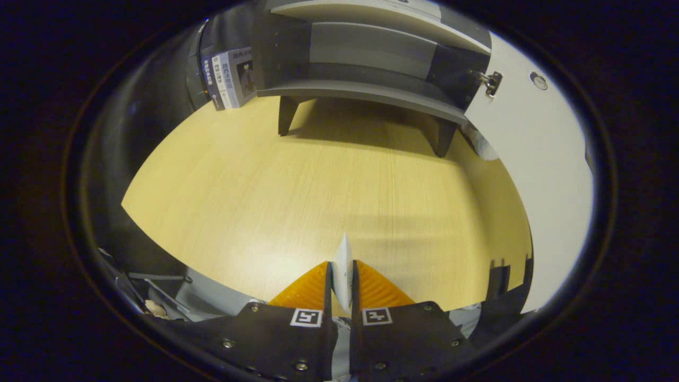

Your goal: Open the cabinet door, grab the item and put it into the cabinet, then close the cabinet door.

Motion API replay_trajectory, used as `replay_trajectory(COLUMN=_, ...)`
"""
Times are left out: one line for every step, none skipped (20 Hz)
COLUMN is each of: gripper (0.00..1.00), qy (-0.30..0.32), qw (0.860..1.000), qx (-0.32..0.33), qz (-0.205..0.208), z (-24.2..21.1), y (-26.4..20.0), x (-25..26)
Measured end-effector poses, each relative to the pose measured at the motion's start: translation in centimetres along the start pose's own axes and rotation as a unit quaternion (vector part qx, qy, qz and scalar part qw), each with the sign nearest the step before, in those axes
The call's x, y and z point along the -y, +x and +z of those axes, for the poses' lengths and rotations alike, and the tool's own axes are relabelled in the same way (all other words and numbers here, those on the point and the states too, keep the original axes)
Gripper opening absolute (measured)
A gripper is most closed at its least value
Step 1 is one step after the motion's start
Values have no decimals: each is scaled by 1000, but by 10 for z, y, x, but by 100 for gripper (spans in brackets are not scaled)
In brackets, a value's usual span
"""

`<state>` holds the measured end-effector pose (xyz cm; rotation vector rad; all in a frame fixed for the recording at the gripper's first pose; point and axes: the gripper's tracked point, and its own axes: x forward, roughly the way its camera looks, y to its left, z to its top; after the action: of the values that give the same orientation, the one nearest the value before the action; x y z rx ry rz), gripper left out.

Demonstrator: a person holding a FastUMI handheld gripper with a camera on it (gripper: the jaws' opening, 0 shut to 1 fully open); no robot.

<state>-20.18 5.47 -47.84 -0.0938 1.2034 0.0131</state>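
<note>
Fingers of the gripper [342, 276] pinched a thin white card [345, 265], which should stay upright and go slowly into the open cabinet [371, 90].

We see a thin white item [344, 265] standing on edge, pinched between our gripper's [340, 281] closed fingers. Far ahead, the grey cabinet [371, 63] stands open, its white door [536, 159] swung right.

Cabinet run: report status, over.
Gripper shut on thin white item. Cabinet ahead across the wooden table, its door swung open. Books beside the cabinet, clear of the path.
</note>
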Motion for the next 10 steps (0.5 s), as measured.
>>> replay_trajectory(gripper=13, qy=3, qw=1000, qx=1, qz=3, z=1, y=0, x=0)
replay_trajectory(gripper=13, qy=4, qw=1000, qx=0, qz=5, z=0, y=-4, x=-1)
replay_trajectory(gripper=13, qy=3, qw=1000, qx=0, qz=6, z=1, y=-3, x=-1)
replay_trajectory(gripper=14, qy=3, qw=1000, qx=-1, qz=7, z=0, y=-3, x=-1)
replay_trajectory(gripper=13, qy=7, qw=1000, qx=-2, qz=7, z=1, y=-4, x=-1)
replay_trajectory(gripper=13, qy=10, qw=1000, qx=-1, qz=9, z=0, y=-4, x=-2)
replay_trajectory(gripper=13, qy=23, qw=1000, qx=0, qz=0, z=2, y=-1, x=-1)
replay_trajectory(gripper=9, qy=28, qw=1000, qx=-2, qz=3, z=1, y=-2, x=0)
replay_trajectory(gripper=4, qy=38, qw=999, qx=-2, qz=5, z=1, y=-2, x=-1)
replay_trajectory(gripper=4, qy=44, qw=999, qx=-5, qz=10, z=1, y=-4, x=-2)
